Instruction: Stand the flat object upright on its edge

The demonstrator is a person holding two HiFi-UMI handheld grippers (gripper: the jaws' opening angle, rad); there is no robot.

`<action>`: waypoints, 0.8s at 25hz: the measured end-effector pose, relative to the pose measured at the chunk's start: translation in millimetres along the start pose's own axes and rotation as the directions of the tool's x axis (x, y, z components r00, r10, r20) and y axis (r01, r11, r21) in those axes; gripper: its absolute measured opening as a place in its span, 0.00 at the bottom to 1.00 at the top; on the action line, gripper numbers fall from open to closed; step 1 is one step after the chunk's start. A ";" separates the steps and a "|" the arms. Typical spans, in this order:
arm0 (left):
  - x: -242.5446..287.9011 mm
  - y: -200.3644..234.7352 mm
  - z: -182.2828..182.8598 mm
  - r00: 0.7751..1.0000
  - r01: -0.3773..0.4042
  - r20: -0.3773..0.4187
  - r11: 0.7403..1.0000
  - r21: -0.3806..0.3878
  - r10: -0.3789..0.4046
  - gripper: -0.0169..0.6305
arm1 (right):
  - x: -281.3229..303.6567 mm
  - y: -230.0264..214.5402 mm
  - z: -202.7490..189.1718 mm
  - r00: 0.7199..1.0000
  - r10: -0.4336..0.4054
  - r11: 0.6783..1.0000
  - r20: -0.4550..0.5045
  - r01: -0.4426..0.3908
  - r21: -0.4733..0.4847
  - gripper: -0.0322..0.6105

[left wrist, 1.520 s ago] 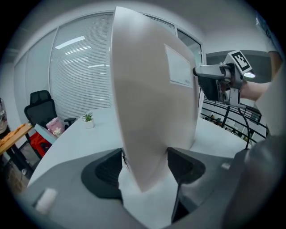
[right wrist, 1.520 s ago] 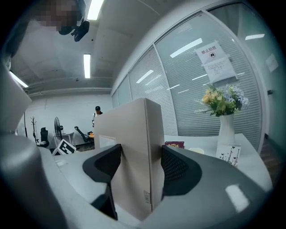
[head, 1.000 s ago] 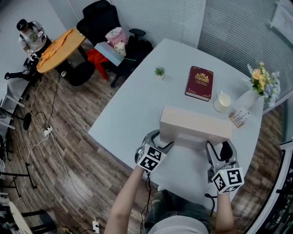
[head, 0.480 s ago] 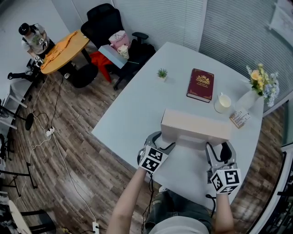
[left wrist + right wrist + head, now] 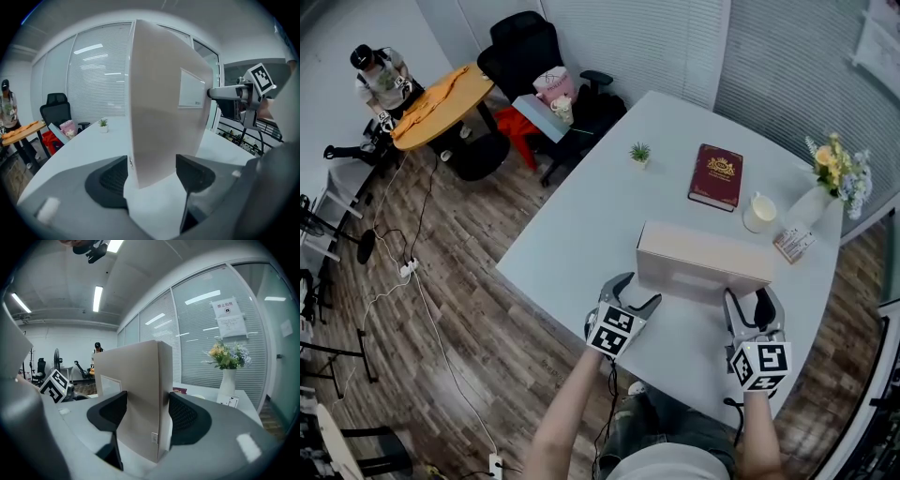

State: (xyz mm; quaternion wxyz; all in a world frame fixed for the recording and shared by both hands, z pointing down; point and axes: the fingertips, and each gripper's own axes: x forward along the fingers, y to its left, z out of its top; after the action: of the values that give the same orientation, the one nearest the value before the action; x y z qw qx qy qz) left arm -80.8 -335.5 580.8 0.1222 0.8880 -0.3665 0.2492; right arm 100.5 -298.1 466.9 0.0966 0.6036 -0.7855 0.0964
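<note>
Flat cardboard box [image 5: 703, 255] upright on its long edge on the white tabletop [image 5: 581, 225], spanning from one tongs to the other. Left tongs [image 5: 152, 171] closed on the box's left end. Right tongs [image 5: 145, 413] closed on its right end, pads against both broad faces.

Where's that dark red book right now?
Head view: the book lies flat on the table beyond the box, between the potted plant on its left and the white cup on its right.
</note>
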 end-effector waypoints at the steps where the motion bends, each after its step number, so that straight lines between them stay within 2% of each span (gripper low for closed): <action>1: -2.5 -0.6 -0.1 1.000 -0.003 0.000 1.000 -0.007 0.003 0.53 | 0.2 0.2 -0.4 1.000 -0.003 1.000 -0.002 0.003 -0.003 0.53; 3: -8.1 -3.0 -0.4 1.000 -0.009 0.000 1.000 -0.027 0.009 0.53 | -0.4 0.2 -1.4 1.000 -0.012 1.000 -0.003 0.012 -0.006 0.54; 9: -24.0 -9.1 2.3 0.999 -0.029 0.024 0.997 -0.071 0.030 0.53 | -4.0 0.6 -2.3 0.999 -0.038 0.999 -0.015 0.038 -0.026 0.66; 20: -63.8 -8.2 32.4 0.985 -0.104 0.129 0.991 -0.088 0.115 0.53 | -21.7 2.2 14.1 0.996 -0.084 0.994 0.039 0.086 -0.066 0.67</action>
State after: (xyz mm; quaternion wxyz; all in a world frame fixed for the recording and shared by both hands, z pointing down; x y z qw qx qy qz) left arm -102.2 -305.0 519.2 0.1192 0.8755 -0.4321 0.1805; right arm 103.3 -281.1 447.4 0.1069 0.6345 -0.7636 0.0546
